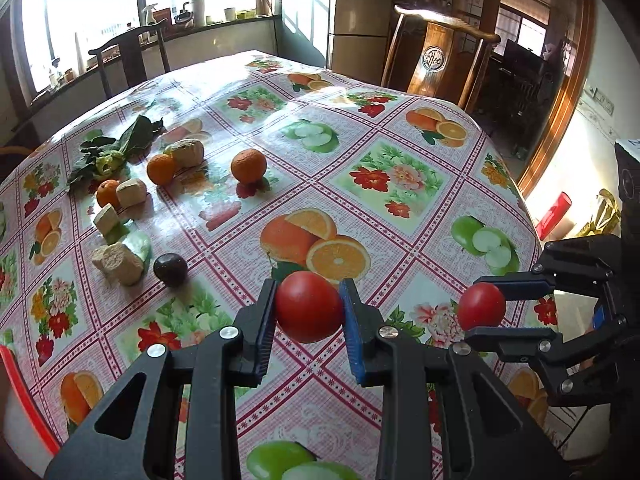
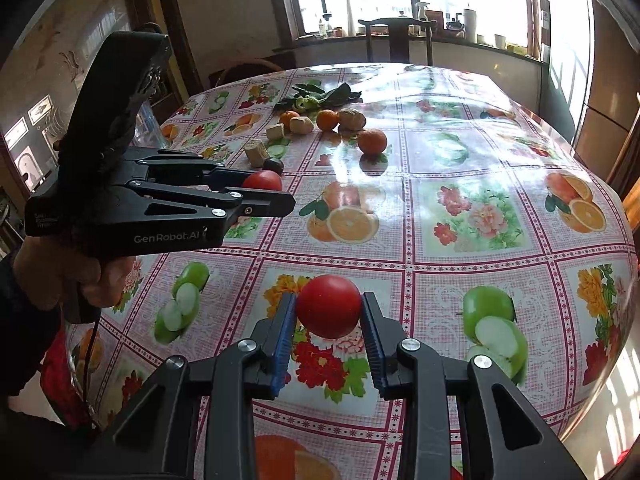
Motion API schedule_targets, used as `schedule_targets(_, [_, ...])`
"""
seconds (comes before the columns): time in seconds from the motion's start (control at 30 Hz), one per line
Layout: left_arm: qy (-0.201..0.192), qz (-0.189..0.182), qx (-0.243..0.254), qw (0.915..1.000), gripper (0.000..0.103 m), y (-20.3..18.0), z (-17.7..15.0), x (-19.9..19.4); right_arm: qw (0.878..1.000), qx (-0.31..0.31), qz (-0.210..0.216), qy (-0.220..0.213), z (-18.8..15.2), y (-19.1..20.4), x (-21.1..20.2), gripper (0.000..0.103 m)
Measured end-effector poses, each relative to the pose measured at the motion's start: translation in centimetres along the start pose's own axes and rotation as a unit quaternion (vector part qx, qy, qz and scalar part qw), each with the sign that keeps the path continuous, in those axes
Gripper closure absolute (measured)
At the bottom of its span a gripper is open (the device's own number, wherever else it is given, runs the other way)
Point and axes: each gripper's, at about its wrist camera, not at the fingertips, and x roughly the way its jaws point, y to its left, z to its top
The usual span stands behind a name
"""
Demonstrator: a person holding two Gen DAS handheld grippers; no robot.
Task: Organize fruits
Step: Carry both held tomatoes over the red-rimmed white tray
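Observation:
My left gripper [image 1: 308, 306] is shut on a red tomato [image 1: 309, 306] and holds it above the table's near part. My right gripper [image 2: 329, 307] is shut on a second red tomato [image 2: 329, 306], also above the table. Each gripper shows in the other's view: the right one [image 1: 486, 311] at the right, the left one [image 2: 264, 184] at the left. On the table's far left lie three oranges [image 1: 248, 165] [image 1: 161, 169] [image 1: 107, 193], a dark plum [image 1: 171, 269], several beige chunks [image 1: 120, 263] and leafy greens [image 1: 116, 150].
The table carries a fruit-patterned cloth [image 1: 400, 184]. Wooden chairs stand at its far side [image 1: 440, 60] [image 1: 128, 52]. A red-rimmed white container [image 1: 24, 408] sits at the near left edge. A cluttered windowsill [image 2: 440, 28] runs behind.

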Motion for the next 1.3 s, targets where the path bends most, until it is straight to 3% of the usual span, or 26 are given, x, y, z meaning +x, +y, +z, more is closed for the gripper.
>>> schedule_targets(0.67, [-0.024,0.056,-0.082,0.9947,0.075,5.0,-6.2,-7.7,0.996,-0.064,0.062,-0.009,2.4,6.5,0.5,0.07])
schedule_targets(1.3, [-0.041,0.127,-0.18,0.9747,0.075,11.0,-14.2,-15.1,0.974,-0.155,0.168,0.001,5.7,17.5,4.0,0.07])
